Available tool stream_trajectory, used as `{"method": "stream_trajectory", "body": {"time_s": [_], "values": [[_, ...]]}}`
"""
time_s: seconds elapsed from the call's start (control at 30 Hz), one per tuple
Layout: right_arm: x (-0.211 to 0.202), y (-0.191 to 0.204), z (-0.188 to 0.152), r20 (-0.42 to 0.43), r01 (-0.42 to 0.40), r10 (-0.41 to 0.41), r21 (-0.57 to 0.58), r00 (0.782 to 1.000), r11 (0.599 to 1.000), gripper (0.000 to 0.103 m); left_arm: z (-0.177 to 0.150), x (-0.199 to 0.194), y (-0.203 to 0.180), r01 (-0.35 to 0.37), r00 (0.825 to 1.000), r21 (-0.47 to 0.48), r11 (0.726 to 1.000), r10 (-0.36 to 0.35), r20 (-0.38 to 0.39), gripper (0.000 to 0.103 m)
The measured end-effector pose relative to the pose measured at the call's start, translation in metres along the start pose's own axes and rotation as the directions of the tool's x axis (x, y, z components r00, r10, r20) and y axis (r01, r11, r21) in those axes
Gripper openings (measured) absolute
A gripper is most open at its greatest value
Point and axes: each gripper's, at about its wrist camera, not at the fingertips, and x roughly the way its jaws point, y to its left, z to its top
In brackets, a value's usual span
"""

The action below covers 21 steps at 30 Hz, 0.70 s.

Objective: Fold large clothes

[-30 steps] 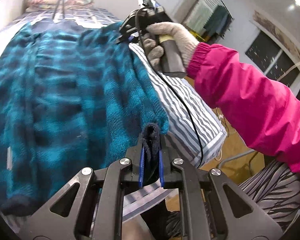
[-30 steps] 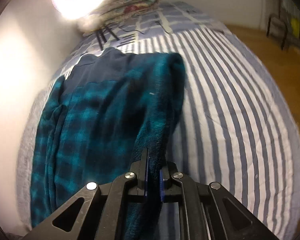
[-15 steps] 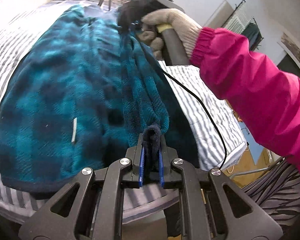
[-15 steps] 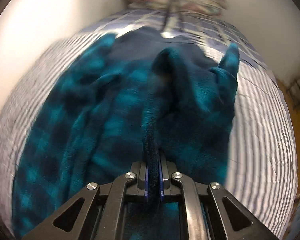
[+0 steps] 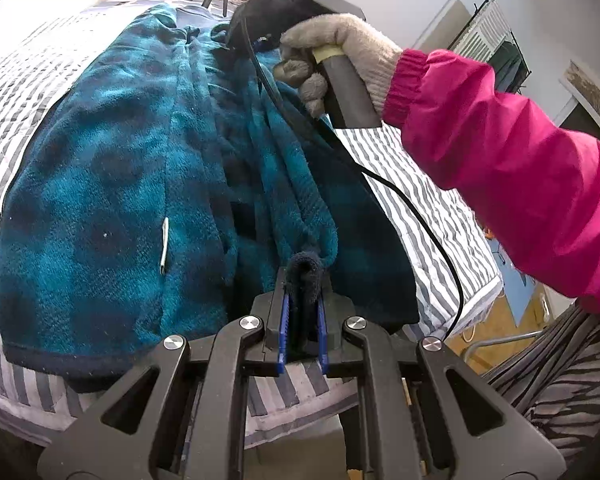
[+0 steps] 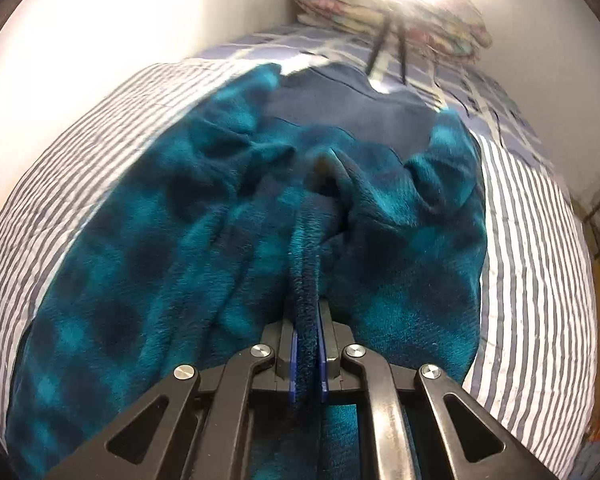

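Left claw (image 5: 303, 320): blue pads clamped on a thick dark cuff or hem roll of the fleece jacket (image 5: 112, 184), at the near end of the bed; grip looks deep, cloth bulges above the pads.
Right claw (image 6: 306, 354): pads together on a folded ridge of the same fleece, up toward the collar end; the left wrist view shows a gloved hand (image 5: 332, 52) on its handle.
Jacket position: lies lengthwise on the bed, one side drawn over the middle, gathered in ropy pleats between the two claws.
Step in hand (judged): side fold, carrying the held edge across the body.
How to do it well: keep both claws level and the edge taut between them; lay the edge parallel to the far side seam; lower before letting go, or the pile will spring back and bunch. Smooth the pleats along the centre first.
Risk: black cable (image 5: 400, 196) trails over the cloth and could snag.
Fleece: teal and navy plaid, deep plush pile, heavy, limp drape; navy hem band; plain navy yoke (image 6: 352, 108) near the collar.
Bedsheet (image 6: 540, 240): grey and white stripes, thin, quilted, slightly puckered.
Sleeve (image 5: 512, 160): magenta, smooth, crinkly shell with ribbed cuff.
Far end: folded floral bedding (image 6: 384, 12) by the wall, washed out by glare.
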Motion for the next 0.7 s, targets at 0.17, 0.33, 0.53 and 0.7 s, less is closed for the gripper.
{"method": "stream_trajectory", "body": {"time_s": [0.17,0.33,0.53,0.7], "values": [[0.011,0.024,-0.003,-0.025,0.027,-0.03,-0.102,0.999,0.994,0.005,-0.002,0.003,-0.003,-0.009,1.0,0.016,1.0,0.009,-0.008,0.009],[0.016,0.016,-0.001,-0.054,-0.005,0.004,-0.035,0.999,0.999,0.012,-0.003,0.002,-0.001,-0.009,1.0,0.016,1.0,0.009,-0.009,0.009],[-0.038,-0.032,-0.013,0.043,-0.254,0.251,0.137,0.967,0.957,0.028,-0.002,-0.005,0.004,0.012,1.0,-0.007,1.0,-0.012,-0.002,0.009],[-0.105,-0.067,-0.048,0.137,-0.302,0.278,0.211,0.951,0.93,0.029,-0.006,-0.012,0.007,0.04,0.999,-0.018,0.999,-0.04,-0.018,0.009]]}}
